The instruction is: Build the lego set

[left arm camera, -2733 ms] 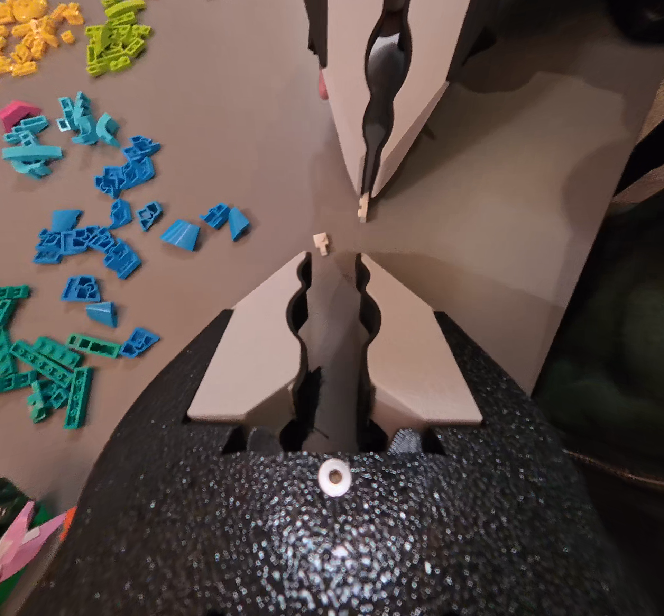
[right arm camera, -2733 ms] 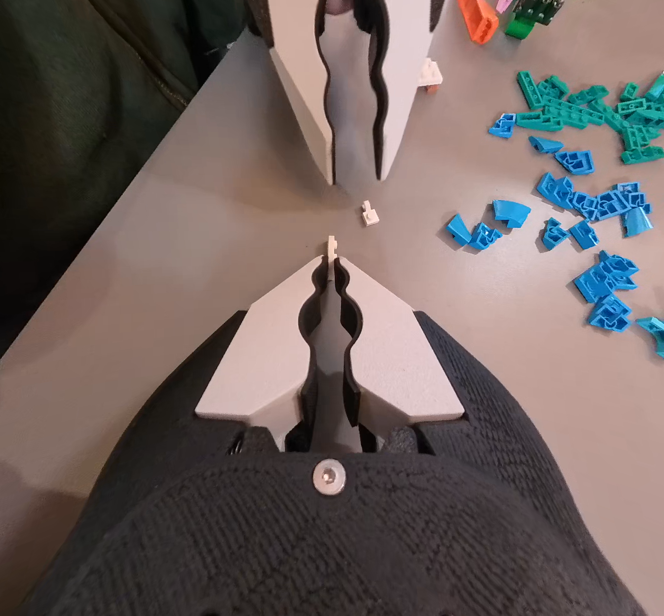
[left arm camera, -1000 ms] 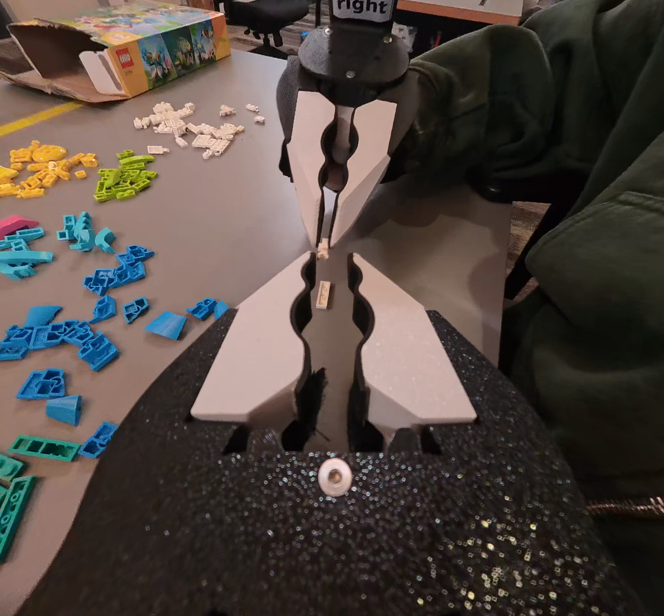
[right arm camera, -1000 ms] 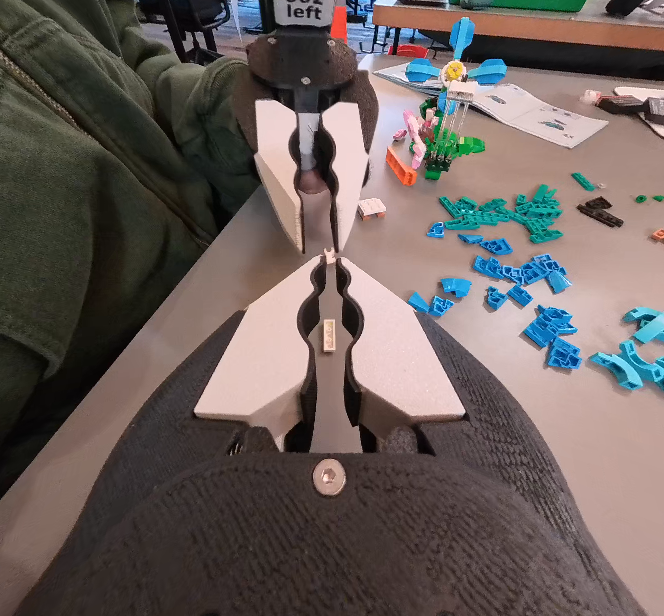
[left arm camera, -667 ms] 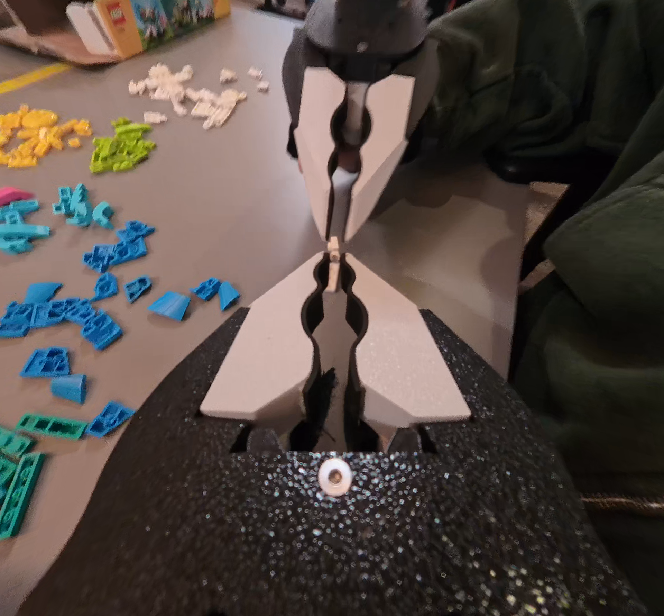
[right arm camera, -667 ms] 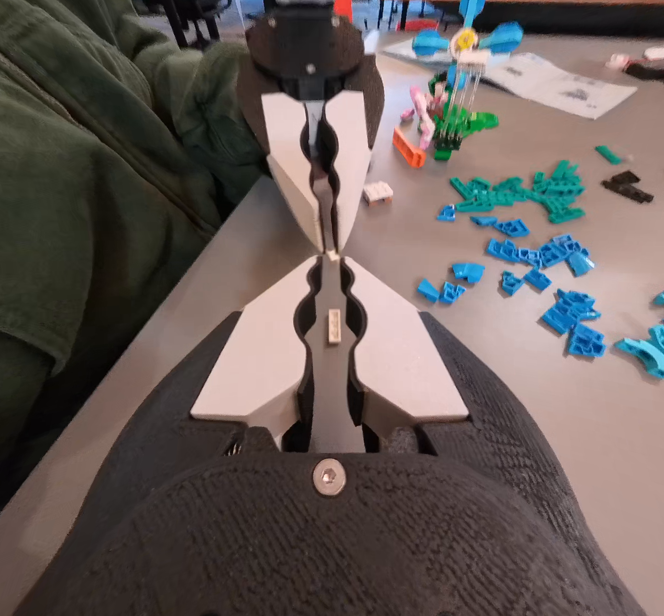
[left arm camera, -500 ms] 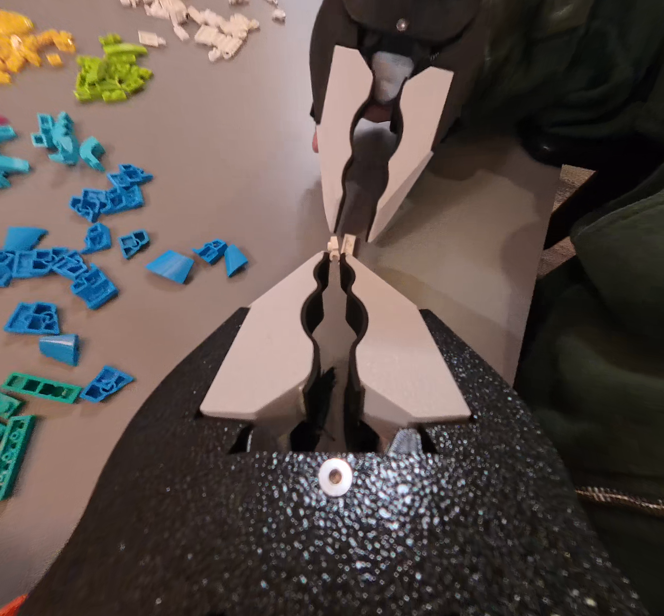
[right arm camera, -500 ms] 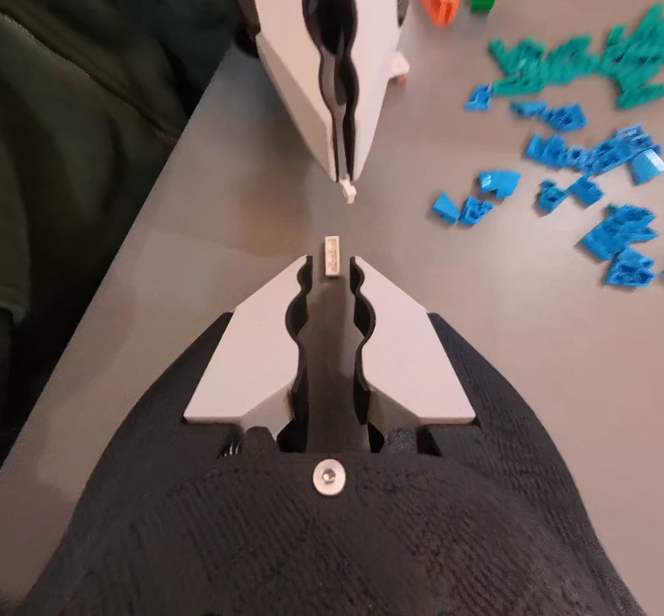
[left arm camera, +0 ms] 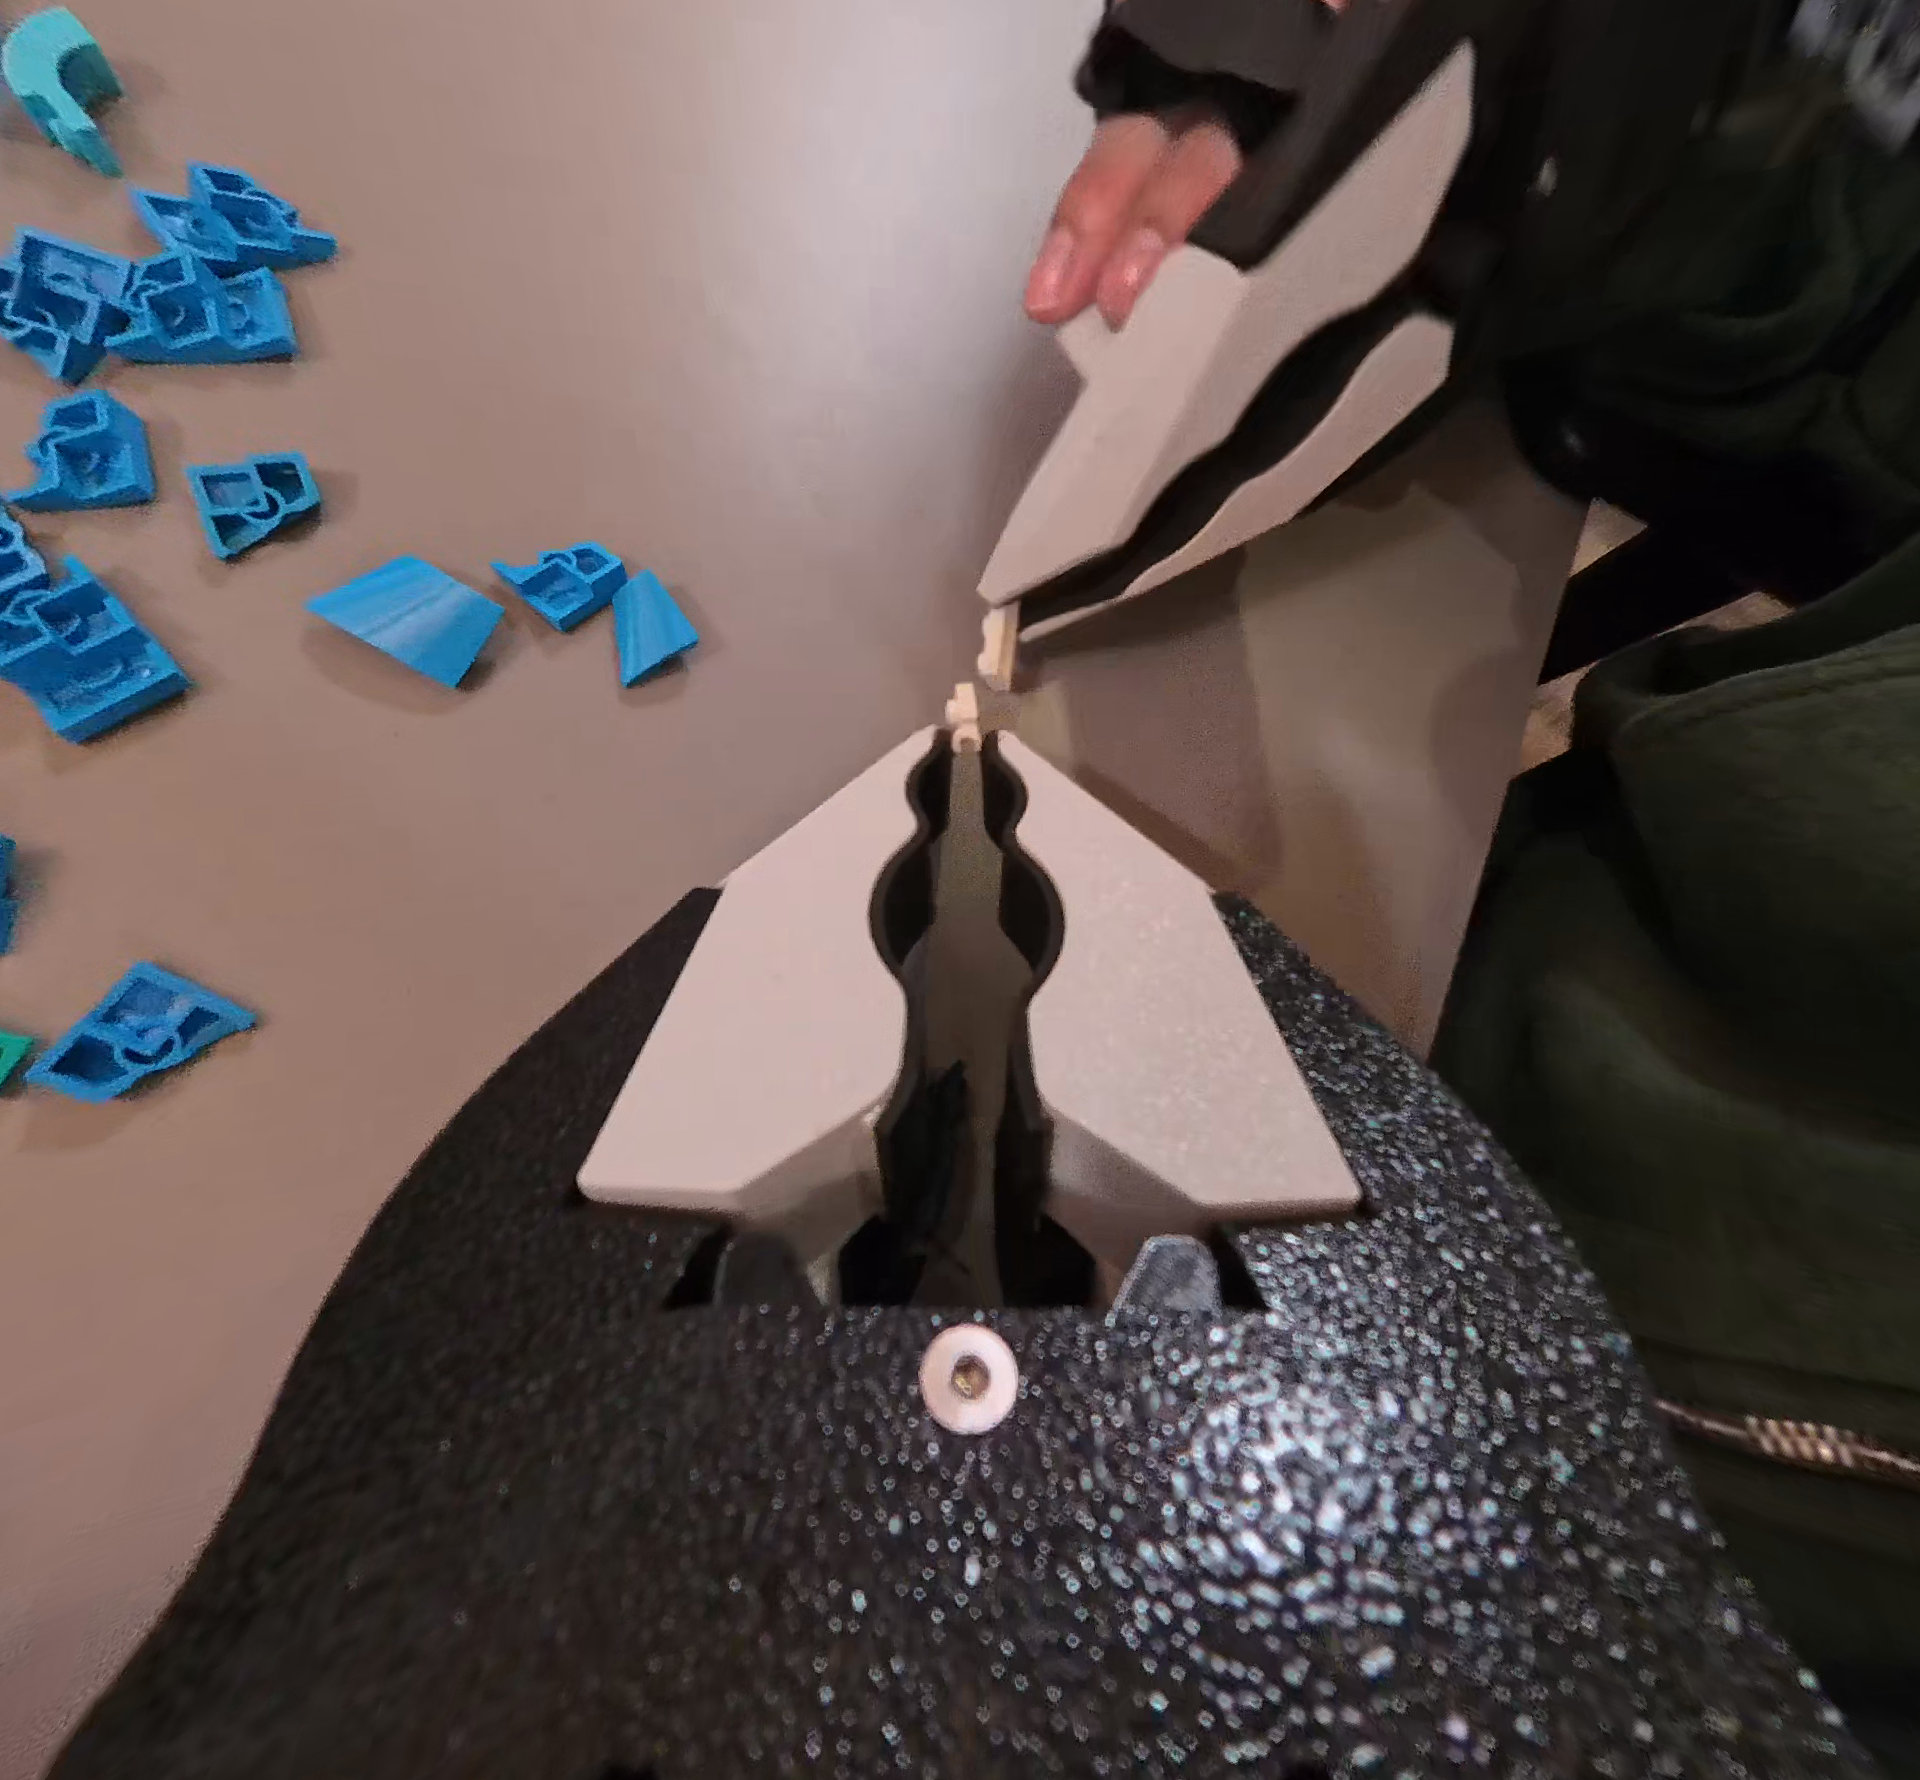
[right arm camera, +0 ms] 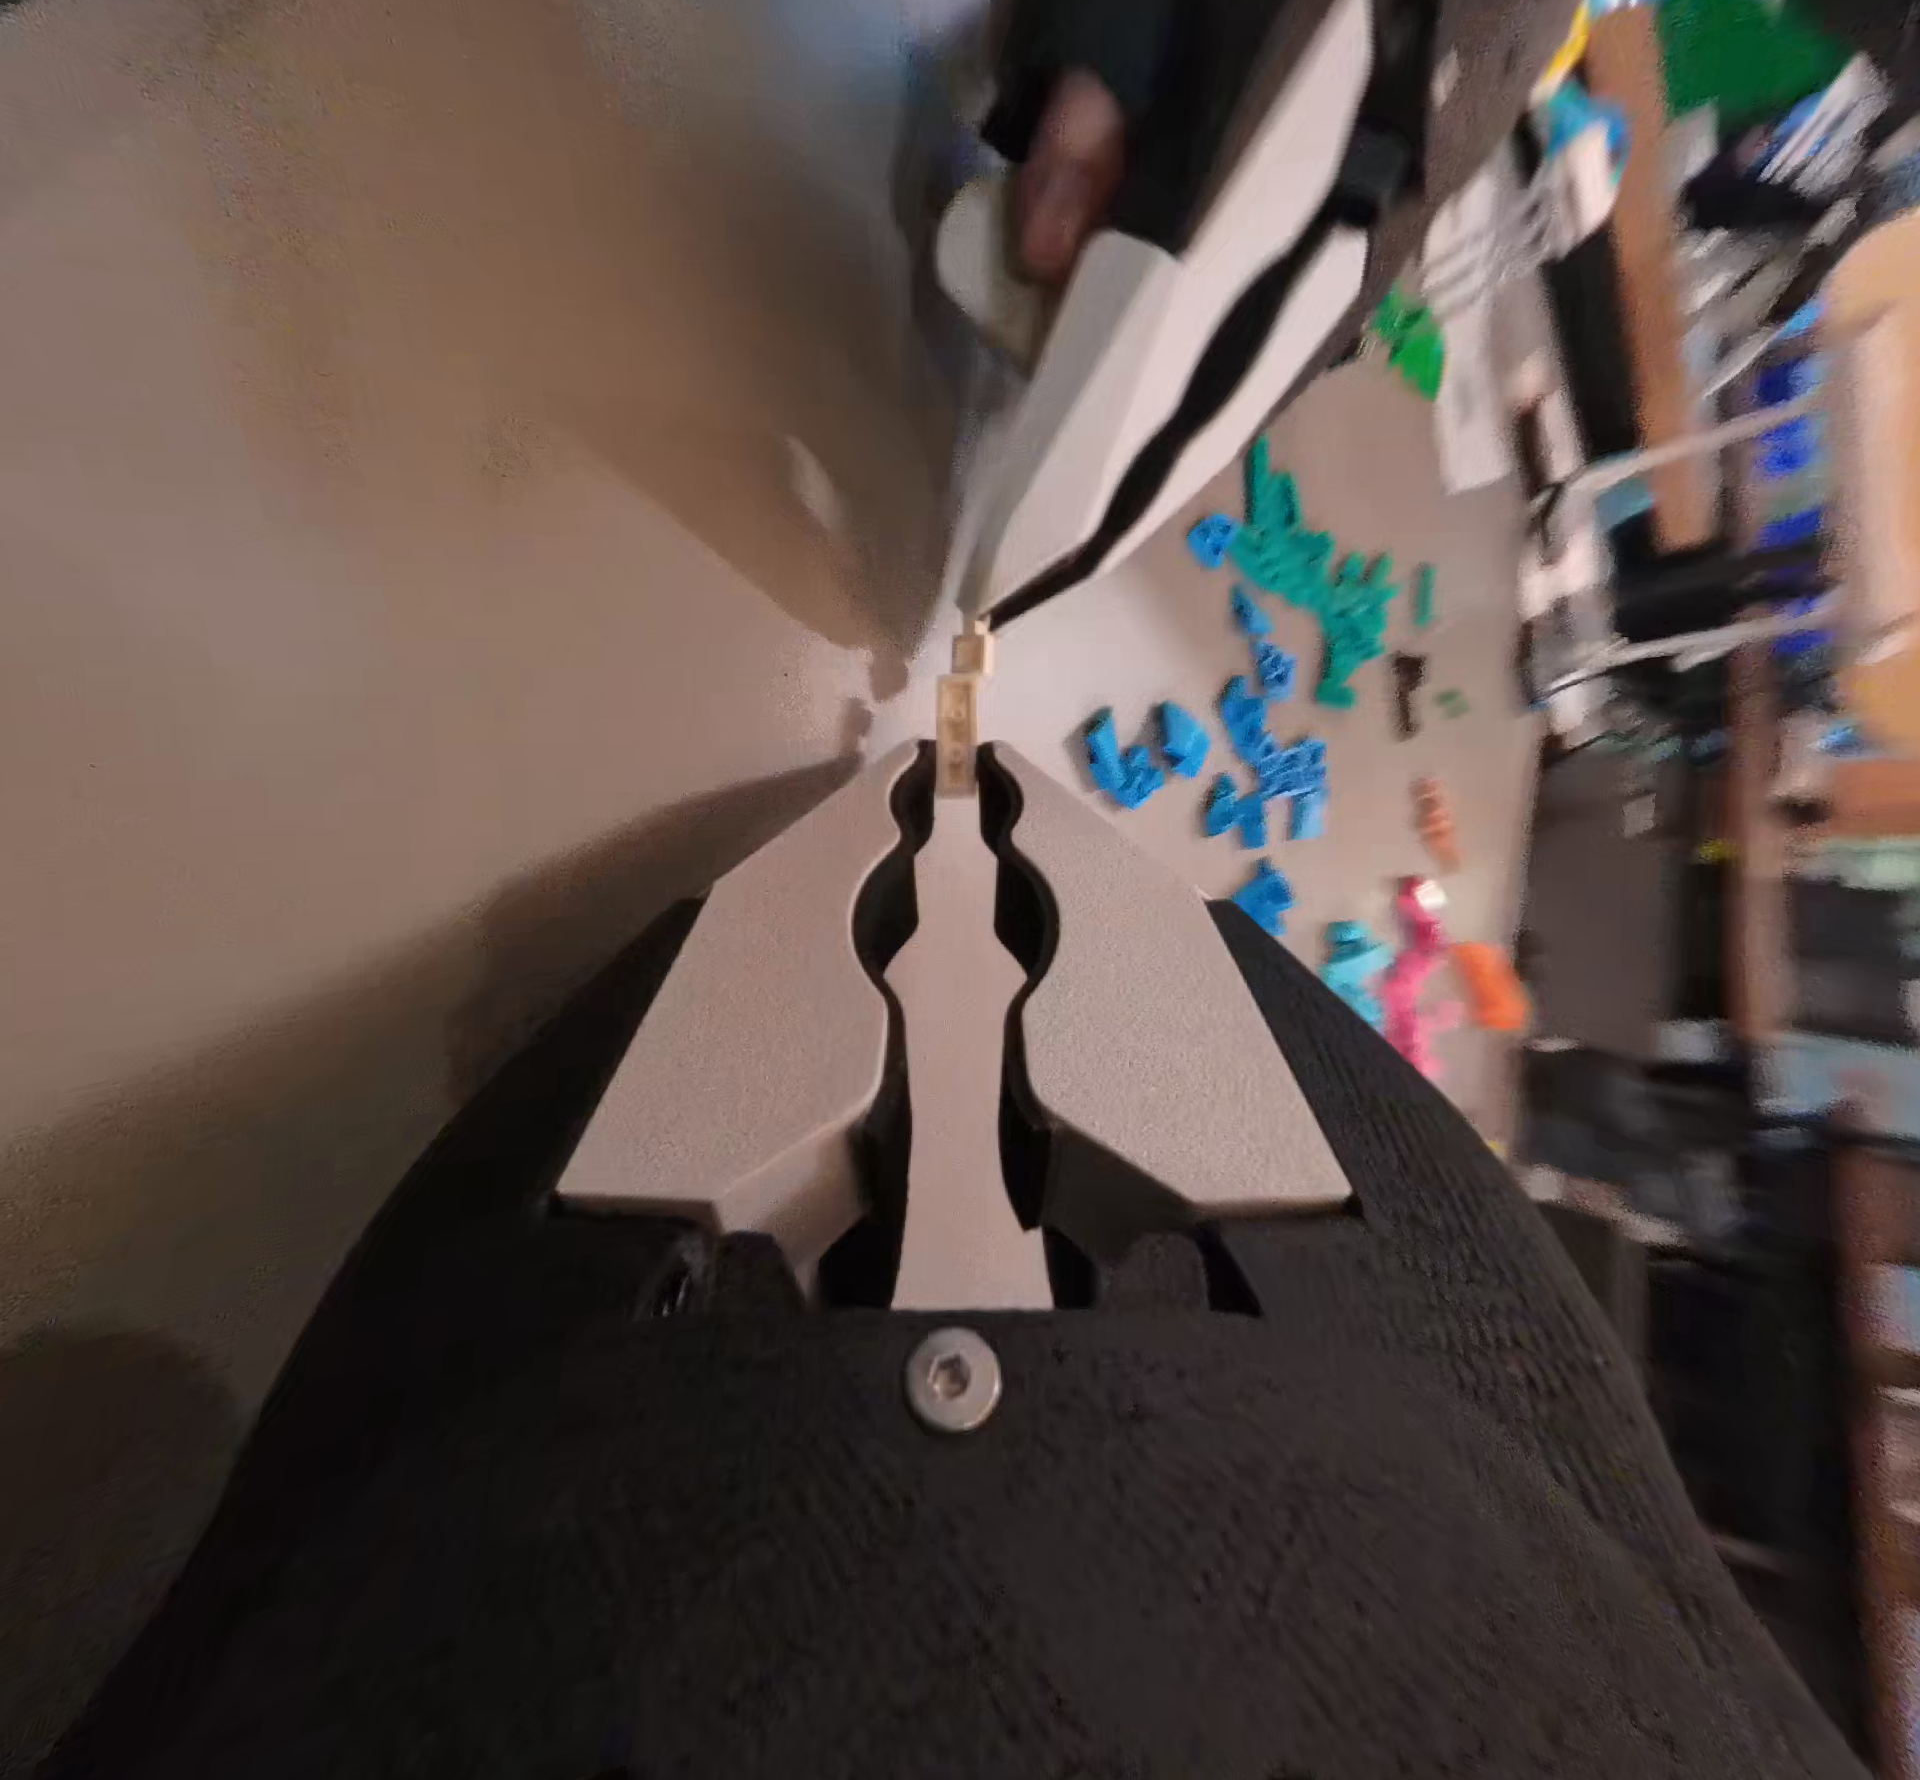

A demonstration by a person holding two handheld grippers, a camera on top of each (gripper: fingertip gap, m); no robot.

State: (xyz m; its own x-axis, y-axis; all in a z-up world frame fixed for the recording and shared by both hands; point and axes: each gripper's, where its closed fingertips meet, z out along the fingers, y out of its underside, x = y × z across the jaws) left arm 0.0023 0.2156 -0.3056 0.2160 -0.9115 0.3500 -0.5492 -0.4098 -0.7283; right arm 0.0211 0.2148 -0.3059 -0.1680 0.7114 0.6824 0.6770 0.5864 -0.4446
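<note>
Grey-brown matte tabletop [left arm camera: 623, 172] fills both views, right wrist view tilted and motion-blurred. Dark green fabric sleeve/jacket [left arm camera: 1714, 1003] along the right edge of the left wrist view. Left gripper [left arm camera: 966, 738], black glittery body with light grey wedge fingers, tips pressed together on a small white lego clip piece [left arm camera: 964, 714] that sticks out past the tips. Right gripper [right arm camera: 958, 764], black textured body, same grey fingers, tips pinching a narrow white lego plate [right arm camera: 957, 728] by its near end, plate pointing forward. The two white parts sit tip to tip above the table near its edge; in the right wrist view they look touching, in the left wrist view a slight gap, so cannot tell if seated. A bare hand in a black fingerless glove [left arm camera: 1174, 120] holds the right gripper. Loose blue lego wedge pieces [left arm camera: 135, 504] scattered on the table left of the grippers, one teal curved piece [left arm camera: 57, 94] further back. Teal-green piece pile [right arm camera: 1320, 587] and a pink-and-orange lego build [right arm camera: 1434, 972] in the right wrist view, blurred. No legible writing or branding in either view.
</note>
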